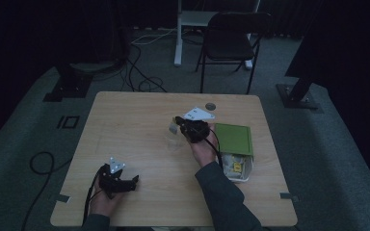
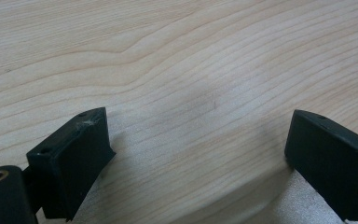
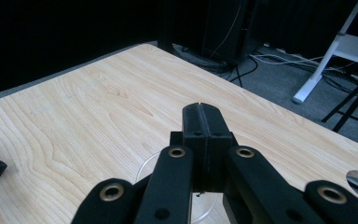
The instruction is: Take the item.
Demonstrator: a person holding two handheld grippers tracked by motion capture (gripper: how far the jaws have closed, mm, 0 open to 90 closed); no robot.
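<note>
Cup (image 1: 174,141) first: a clear plastic one standing upright near the middle of the counter (image 1: 125,125), so faint against the wood that I can barely pick out its rim (image 3: 168,163). The right claw (image 1: 177,123) hangs just above and behind it, jaws clenched tight together; something small and pale seems to hang from its tips in the high view, too dim to name. From the right gripper view the closed jaws sit directly over the cup's mouth.

What worries me is how light that cup looks. If the hand dips a little off line, the claw body could clip the rim and tip or skate the cup across the smooth wood. If whatever is pinched gets let go too high or off centre, I'd expect it to miss and land beside the cup.

The green-lidded box (image 1: 235,144) with small packets in it sits just by the person's right wrist; a careless pull back might nudge it.

The left claw (image 1: 134,180) rests low near the front edge, jaws spread wide with nothing between them, well apart from the cup.
</note>
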